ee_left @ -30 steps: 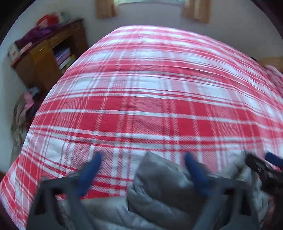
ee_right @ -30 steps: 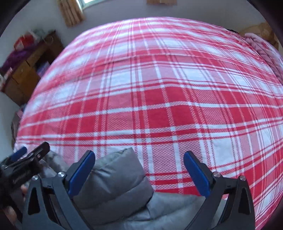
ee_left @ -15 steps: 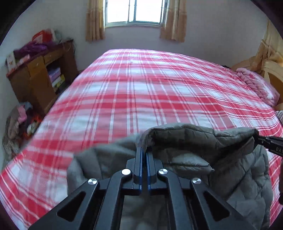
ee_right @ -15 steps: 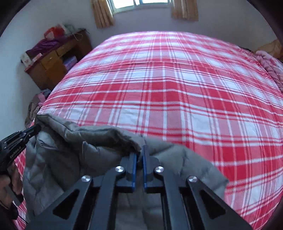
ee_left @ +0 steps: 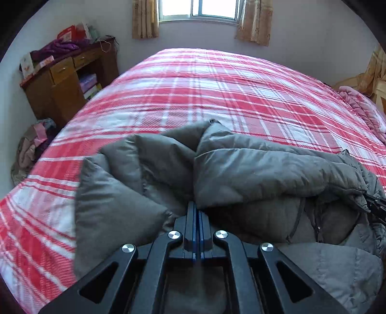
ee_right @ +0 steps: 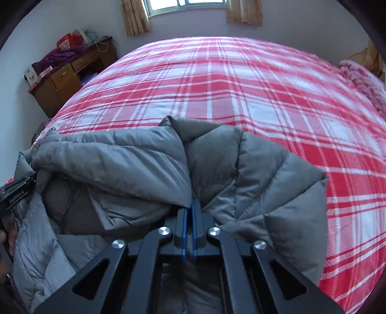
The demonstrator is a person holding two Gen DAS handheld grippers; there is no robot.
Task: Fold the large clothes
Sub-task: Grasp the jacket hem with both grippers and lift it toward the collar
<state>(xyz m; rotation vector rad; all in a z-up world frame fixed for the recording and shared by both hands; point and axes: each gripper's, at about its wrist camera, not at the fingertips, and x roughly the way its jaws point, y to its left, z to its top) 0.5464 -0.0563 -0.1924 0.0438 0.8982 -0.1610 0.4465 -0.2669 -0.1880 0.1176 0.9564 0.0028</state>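
Grey puffer jacket [ee_left: 253,169] is clamped by left gripper [ee_left: 196,210] and right gripper [ee_right: 193,205] jaws | edge held crosswise above plaid bed [ee_left: 217,96]

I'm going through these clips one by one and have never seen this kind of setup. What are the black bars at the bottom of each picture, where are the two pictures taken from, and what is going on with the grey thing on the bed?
There is no robot here. A person holds a hand-held two-finger gripper in each hand, and each one carries a wide-angle camera looking forward along its fingers. The black bars are the gripper's own frame.

One picture looks out from the left gripper, the other from the right gripper. In both, the blue-padded jaws are closed on a pinch of a grey puffer jacket, so the jacket is held at two points along one edge.

The jacket is bunched over the near edge of a bed with a red and white plaid cover. Each view also catches the other gripper at its side margin. A wooden desk stands against the wall on the left, and a window is beyond the bed.
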